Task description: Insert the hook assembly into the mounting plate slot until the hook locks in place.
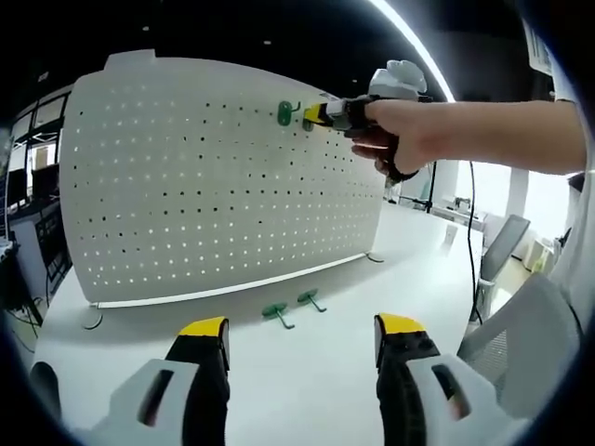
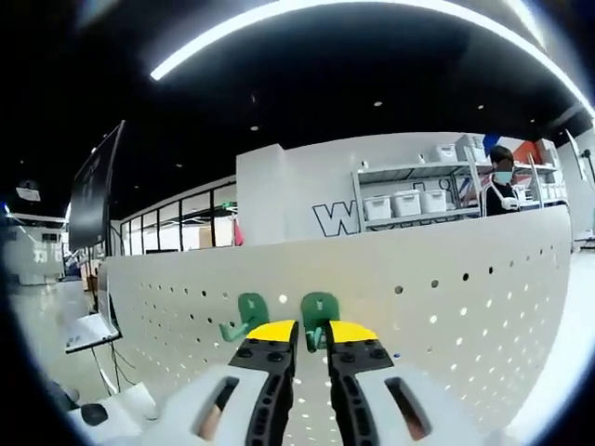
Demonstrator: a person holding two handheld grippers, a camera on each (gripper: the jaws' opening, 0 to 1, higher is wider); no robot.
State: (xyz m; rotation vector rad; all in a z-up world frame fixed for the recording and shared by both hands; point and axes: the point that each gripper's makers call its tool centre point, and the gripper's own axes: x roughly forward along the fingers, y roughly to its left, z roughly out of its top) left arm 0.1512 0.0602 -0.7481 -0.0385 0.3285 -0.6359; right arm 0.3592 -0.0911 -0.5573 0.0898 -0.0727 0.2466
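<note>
A white pegboard mounting plate (image 1: 214, 177) stands upright on the white table (image 1: 307, 372). One green hook (image 1: 284, 113) sits in its top rows. Just right of that hook, a hand holds my right gripper (image 1: 321, 113) against the board. In the right gripper view the mounted hook (image 2: 249, 314) is on the left of the plate (image 2: 446, 288). A second green hook (image 2: 319, 311) sits between my right gripper's (image 2: 313, 333) narrowly spaced yellow-tipped jaws, against the board. My left gripper (image 1: 303, 327) hangs low over the table, jaws wide apart and empty.
Two spare green hooks (image 1: 277, 313) (image 1: 310, 298) lie on the table in front of the board's foot. An office chair (image 1: 502, 246) stands beyond the table's right edge. Behind the board are shelves with white bins (image 2: 409, 203) and a person (image 2: 502, 181).
</note>
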